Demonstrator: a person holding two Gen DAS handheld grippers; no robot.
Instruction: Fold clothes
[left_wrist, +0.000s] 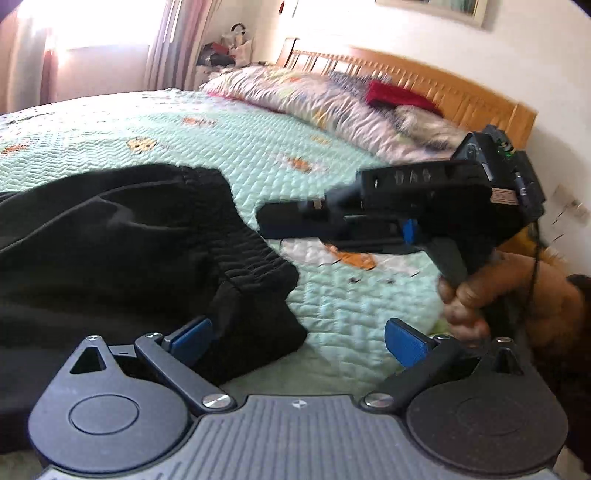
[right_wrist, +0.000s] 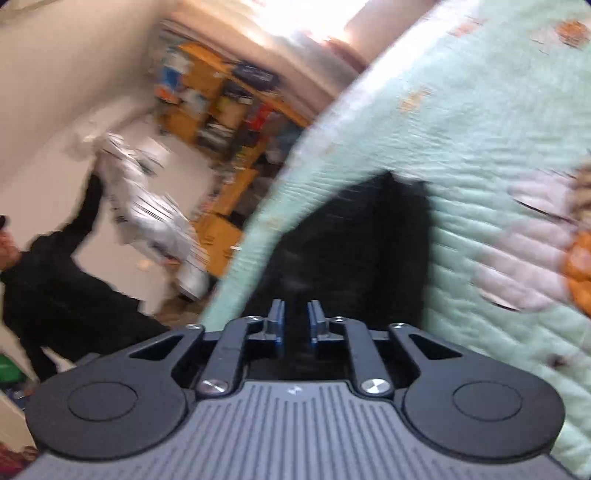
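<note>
A black garment (left_wrist: 122, 243) lies crumpled on the mint quilted bedspread (left_wrist: 258, 147), its gathered waistband towards the middle. My left gripper (left_wrist: 297, 339) is open wide, with a corner of the garment between its fingers, against the left blue pad (left_wrist: 192, 338). My right gripper (left_wrist: 264, 218), held in a hand (left_wrist: 469, 299), hovers over the bed just right of the waistband. In the right wrist view the right gripper (right_wrist: 296, 321) has only a narrow gap between its pads. Nothing is visibly pinched, and the black garment (right_wrist: 362, 236) lies ahead of it.
A rumpled duvet (left_wrist: 325, 99) with a red cloth (left_wrist: 399, 96) on it lies along the wooden headboard (left_wrist: 454, 81). Off the bed's edge, a person in dark clothes (right_wrist: 62, 288) holds light fabric in front of a cluttered wooden shelf (right_wrist: 229, 110).
</note>
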